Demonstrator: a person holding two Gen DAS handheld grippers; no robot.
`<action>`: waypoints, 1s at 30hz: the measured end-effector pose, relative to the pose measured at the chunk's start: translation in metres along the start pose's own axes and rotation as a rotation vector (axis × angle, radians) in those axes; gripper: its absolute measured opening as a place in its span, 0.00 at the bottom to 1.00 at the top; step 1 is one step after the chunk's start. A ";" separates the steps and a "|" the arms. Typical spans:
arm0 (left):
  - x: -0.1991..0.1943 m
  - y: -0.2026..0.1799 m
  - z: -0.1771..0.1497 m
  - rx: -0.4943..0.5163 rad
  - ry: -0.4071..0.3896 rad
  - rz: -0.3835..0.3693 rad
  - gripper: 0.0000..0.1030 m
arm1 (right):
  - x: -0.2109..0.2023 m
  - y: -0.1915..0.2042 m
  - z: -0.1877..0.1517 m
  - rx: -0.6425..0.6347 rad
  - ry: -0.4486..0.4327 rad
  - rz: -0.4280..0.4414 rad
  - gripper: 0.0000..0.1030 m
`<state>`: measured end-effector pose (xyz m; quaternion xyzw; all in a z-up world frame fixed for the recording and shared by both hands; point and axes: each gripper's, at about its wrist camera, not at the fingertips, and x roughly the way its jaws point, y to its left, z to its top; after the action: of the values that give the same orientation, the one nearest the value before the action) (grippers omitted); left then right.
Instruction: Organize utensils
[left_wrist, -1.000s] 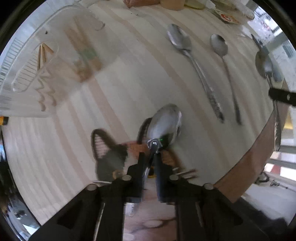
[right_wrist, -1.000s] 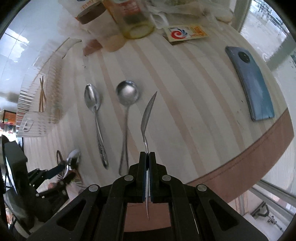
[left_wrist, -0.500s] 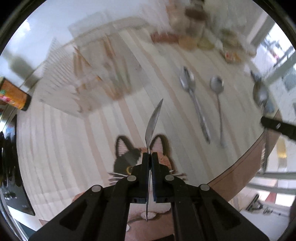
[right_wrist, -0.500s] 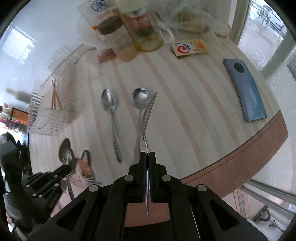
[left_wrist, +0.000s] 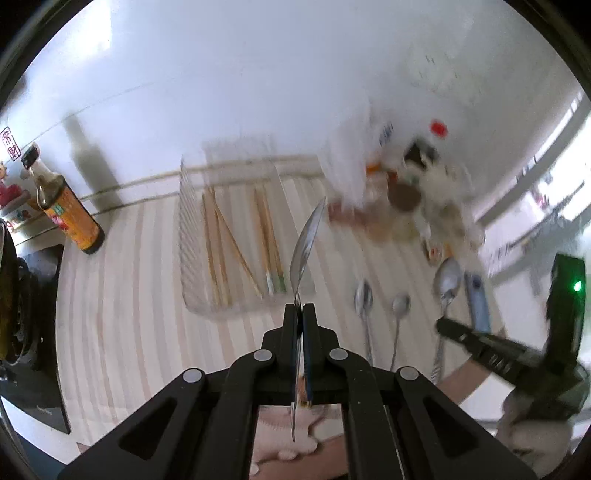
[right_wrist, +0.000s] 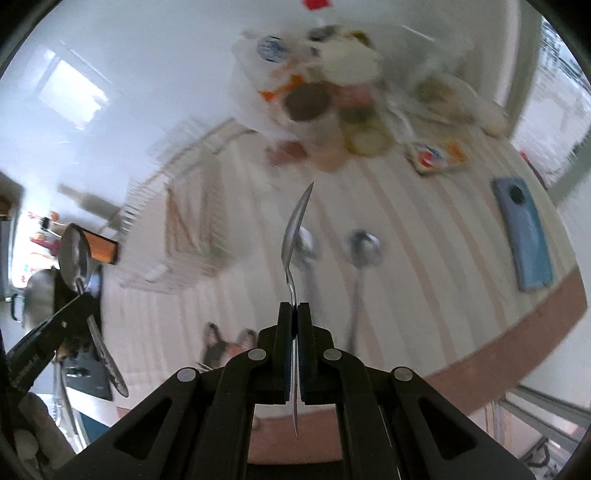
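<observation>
My left gripper (left_wrist: 300, 310) is shut on a steel spoon (left_wrist: 304, 251) held edge-on, raised above the striped table. My right gripper (right_wrist: 294, 308) is shut on another steel spoon (right_wrist: 295, 230), also edge-on and raised. A clear plastic tray (left_wrist: 225, 240) holding several wooden chopsticks (left_wrist: 218, 251) lies beyond the left gripper; it also shows in the right wrist view (right_wrist: 181, 236), blurred. Two spoons lie on the table: one (left_wrist: 364, 299) and a second (left_wrist: 400, 308); they also show in the right wrist view (right_wrist: 308, 247) (right_wrist: 364, 247). The right gripper with its spoon (left_wrist: 448, 280) shows at the right of the left wrist view.
A sauce bottle (left_wrist: 64, 206) stands at the far left. Jars and bags (right_wrist: 325, 88) crowd the back of the table. A blue phone (right_wrist: 524, 232) lies near the right edge. A cat-print mat (right_wrist: 225, 343) lies at the front. A dark stove (left_wrist: 22, 325) is at the left.
Both grippers have lifted and tilted up with their spoons. The view has swung from the tabletop toward the tray, the jars and the wall. The left spoon has turned edge-on.
</observation>
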<state>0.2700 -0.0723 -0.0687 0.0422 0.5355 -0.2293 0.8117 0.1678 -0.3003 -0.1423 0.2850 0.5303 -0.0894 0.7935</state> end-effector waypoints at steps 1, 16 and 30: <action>-0.001 0.004 0.009 -0.016 -0.010 0.002 0.00 | 0.000 0.011 0.009 -0.013 -0.007 0.014 0.02; 0.082 0.075 0.100 -0.198 0.130 -0.002 0.01 | 0.079 0.153 0.114 -0.150 0.061 0.078 0.03; 0.059 0.073 0.064 -0.108 -0.027 0.358 0.69 | 0.082 0.098 0.114 -0.062 0.024 -0.023 0.36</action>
<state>0.3740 -0.0467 -0.1068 0.0901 0.5202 -0.0523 0.8476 0.3364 -0.2690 -0.1490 0.2554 0.5456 -0.0784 0.7943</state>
